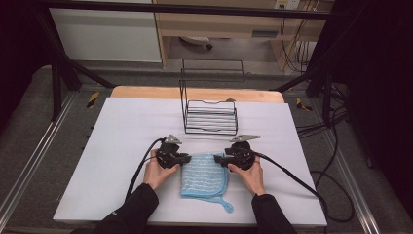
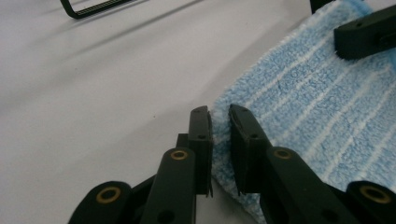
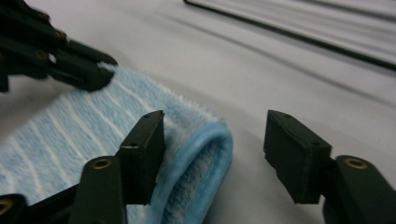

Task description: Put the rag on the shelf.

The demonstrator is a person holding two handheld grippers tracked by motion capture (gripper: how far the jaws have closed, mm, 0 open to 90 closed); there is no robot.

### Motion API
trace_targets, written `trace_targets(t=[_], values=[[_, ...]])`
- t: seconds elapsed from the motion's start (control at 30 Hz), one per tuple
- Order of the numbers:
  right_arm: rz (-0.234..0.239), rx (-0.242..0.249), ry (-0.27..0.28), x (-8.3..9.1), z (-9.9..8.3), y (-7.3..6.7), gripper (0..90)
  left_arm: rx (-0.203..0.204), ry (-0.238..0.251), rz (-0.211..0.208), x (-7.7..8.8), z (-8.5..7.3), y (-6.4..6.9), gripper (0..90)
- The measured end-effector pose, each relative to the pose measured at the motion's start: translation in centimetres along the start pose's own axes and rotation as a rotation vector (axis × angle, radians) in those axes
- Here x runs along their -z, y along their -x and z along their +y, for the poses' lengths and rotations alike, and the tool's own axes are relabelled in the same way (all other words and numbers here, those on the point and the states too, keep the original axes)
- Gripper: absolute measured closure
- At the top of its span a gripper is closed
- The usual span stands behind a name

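Observation:
A blue towel with white stripes (image 1: 202, 176) lies folded on the white table top (image 1: 122, 146), its hanging loop trailing toward the front edge. My left gripper (image 1: 187, 158) is at the towel's far left corner. In the left gripper view its jaws (image 2: 219, 112) stand almost together, pinching the towel's edge (image 2: 317, 107). My right gripper (image 1: 217, 159) is at the far right corner. In the right gripper view its jaws (image 3: 215, 126) stand apart, the towel's thick folded edge (image 3: 205, 154) lying between them against the left pad and clear of the right one.
A black wire rack (image 1: 210, 117) stands just behind the towel, mid-table, its base wires crossing the top of the gripper views (image 2: 88, 9) (image 3: 289, 35). Cables trail from both grippers toward the table's front and right. Black frame posts stand at the back corners.

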State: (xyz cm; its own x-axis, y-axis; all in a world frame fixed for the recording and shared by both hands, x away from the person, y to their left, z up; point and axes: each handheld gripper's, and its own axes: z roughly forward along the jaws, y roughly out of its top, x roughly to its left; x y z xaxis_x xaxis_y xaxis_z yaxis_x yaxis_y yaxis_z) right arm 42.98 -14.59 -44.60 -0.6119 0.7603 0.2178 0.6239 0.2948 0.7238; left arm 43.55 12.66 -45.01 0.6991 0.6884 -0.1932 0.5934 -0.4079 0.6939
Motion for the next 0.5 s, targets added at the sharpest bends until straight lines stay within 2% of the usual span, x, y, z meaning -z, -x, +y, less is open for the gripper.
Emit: trace_targets(t=[0.07,0.23,0.4,0.5], values=[[0.0,0.003,-0.017,-0.19,-0.24,0.02,46.4,-0.008,-0.002,0.003,0.03,-0.02,0.03,78.8],[0.026,-0.035,-0.036,-0.22,-0.47,0.02,57.4,0.006,0.007,-0.005,0.01,-0.09,-0.05,78.8],[0.035,-0.061,-0.042,-0.29,-0.62,-0.09,61.5,0.001,0.005,-0.005,0.04,-0.1,-0.06,78.7],[0.056,-0.085,-0.044,-0.22,-0.75,0.01,64.8,0.002,0.009,-0.009,0.04,-0.11,-0.09,78.7]])
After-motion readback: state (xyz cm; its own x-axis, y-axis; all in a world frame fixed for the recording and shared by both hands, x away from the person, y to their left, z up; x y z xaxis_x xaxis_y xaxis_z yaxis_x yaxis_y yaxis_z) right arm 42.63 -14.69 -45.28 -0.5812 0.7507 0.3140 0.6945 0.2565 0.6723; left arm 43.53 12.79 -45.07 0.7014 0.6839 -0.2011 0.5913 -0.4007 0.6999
